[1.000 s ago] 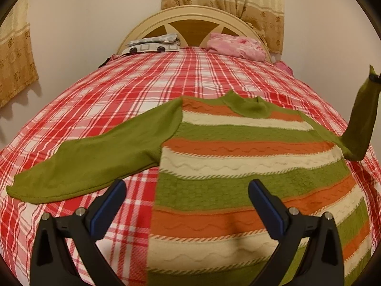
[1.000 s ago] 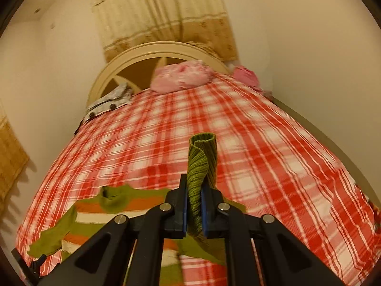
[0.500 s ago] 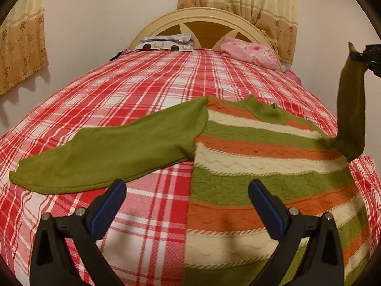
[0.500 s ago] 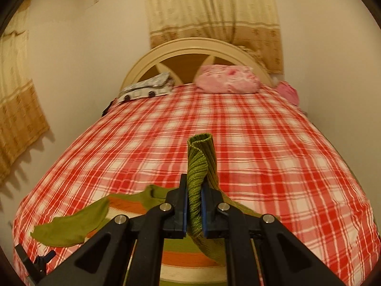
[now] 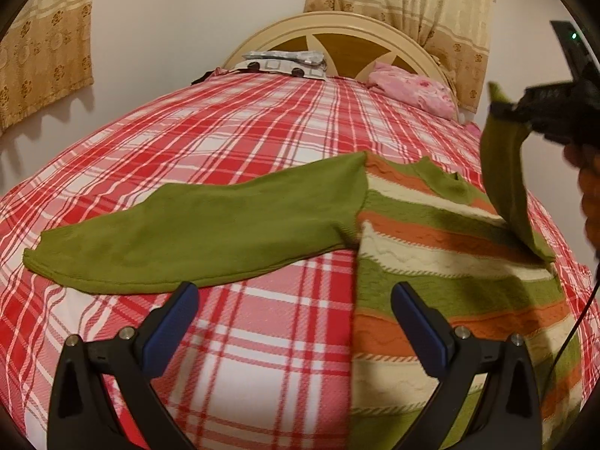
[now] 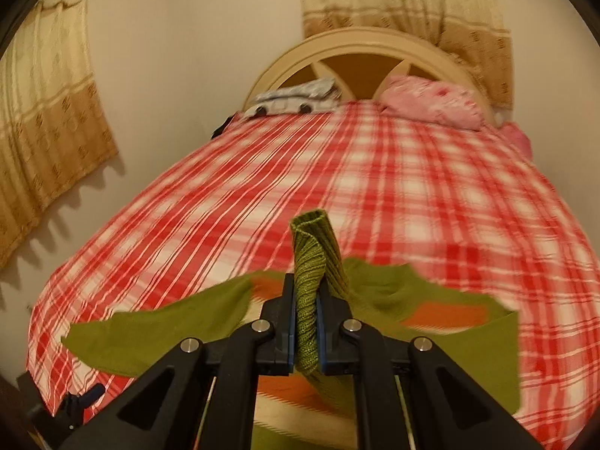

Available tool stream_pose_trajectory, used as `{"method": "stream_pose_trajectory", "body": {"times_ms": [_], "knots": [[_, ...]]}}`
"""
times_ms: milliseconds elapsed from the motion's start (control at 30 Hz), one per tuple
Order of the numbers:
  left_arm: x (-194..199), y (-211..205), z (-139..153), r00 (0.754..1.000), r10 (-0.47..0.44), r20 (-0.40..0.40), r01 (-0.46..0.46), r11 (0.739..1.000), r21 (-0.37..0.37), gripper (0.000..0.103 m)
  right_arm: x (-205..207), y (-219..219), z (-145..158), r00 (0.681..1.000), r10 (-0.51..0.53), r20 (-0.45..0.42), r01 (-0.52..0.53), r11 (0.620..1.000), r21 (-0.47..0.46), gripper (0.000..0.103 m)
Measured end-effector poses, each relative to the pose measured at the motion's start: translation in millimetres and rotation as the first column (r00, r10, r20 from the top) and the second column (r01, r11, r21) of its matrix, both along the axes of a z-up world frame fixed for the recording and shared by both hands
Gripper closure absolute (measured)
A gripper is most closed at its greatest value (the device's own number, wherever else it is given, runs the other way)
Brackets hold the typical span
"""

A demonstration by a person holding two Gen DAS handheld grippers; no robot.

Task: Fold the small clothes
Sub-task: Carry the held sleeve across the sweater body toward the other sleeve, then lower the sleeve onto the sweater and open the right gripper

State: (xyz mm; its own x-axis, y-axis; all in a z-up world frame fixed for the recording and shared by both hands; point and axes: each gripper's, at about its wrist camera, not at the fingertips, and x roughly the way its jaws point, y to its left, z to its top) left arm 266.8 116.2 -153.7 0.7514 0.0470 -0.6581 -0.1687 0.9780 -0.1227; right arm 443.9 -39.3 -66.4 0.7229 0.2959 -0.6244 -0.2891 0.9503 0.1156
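A small striped sweater (image 5: pixel 442 262) in green, orange and cream lies flat on the plaid bed (image 5: pixel 262 142). Its left green sleeve (image 5: pixel 195 225) stretches out flat to the left. My left gripper (image 5: pixel 294 311) is open and empty, low over the bed near the sweater's left edge. My right gripper (image 6: pixel 305 318) is shut on the cuff of the right green sleeve (image 6: pixel 309 262) and holds it up above the sweater body (image 6: pixel 431 311). The lifted sleeve (image 5: pixel 504 172) and right gripper (image 5: pixel 555 108) also show in the left wrist view.
A pink pillow (image 5: pixel 412 86) and a grey patterned pillow (image 5: pixel 285 62) lie at the cream headboard (image 5: pixel 337 33). Curtains (image 5: pixel 41 37) hang on the walls left and behind. The bed's left edge (image 6: pixel 41 337) drops off beside the wall.
My right gripper has carried the raised sleeve leftward over the sweater body. My left gripper has shifted left, so the flat left sleeve sits more central in its view.
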Motion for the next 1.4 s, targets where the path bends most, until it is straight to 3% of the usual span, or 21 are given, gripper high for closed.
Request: {"method": "stream_pose_trajectory", "body": {"times_ms": [467, 1133, 1233, 1300, 1333, 1367, 1400], "knots": [[0.0, 18.3, -15.5, 0.999, 0.02, -0.039, -0.021, 1.0, -0.017, 0.0, 1.3, 68.1, -106.8, 0.985, 0.082, -0.149, -0.097, 0.991, -0.091, 0.095], [-2.9, 6.9, -21.2, 0.997, 0.016, -0.073, -0.016, 1.0, -0.008, 0.0, 9.7, 104.9, -147.9, 0.969, 0.13, -0.208, -0.148, 0.986, -0.075, 0.094], [-4.9, 4.2, -17.1, 0.997, 0.012, -0.07, -0.011, 1.0, 0.008, 0.0, 7.6, 104.1, -145.3, 0.966, 0.143, -0.215, -0.163, 0.983, -0.081, 0.09], [-8.4, 5.5, -12.5, 0.998, 0.016, -0.061, -0.015, 0.999, 0.028, 0.0, 2.6, 98.2, -141.1, 0.958, 0.169, -0.231, -0.191, 0.978, -0.079, 0.074], [-10.0, 6.4, -11.4, 0.998, 0.02, -0.058, -0.018, 0.999, 0.032, 0.0, -2.2, 90.0, -137.0, 0.957, 0.176, -0.232, -0.2, 0.976, -0.083, 0.057], [-11.5, 8.4, -10.2, 0.998, 0.025, -0.054, -0.023, 0.999, 0.036, 0.0, -6.3, 81.6, -133.6, 0.958, 0.178, -0.224, -0.2, 0.976, -0.082, 0.047], [-13.3, 10.9, -9.5, 0.998, 0.031, -0.053, -0.029, 0.999, 0.041, 0.0, -12.6, 65.9, -127.8, 0.964, 0.17, -0.205, -0.191, 0.978, -0.086, 0.047]]}}
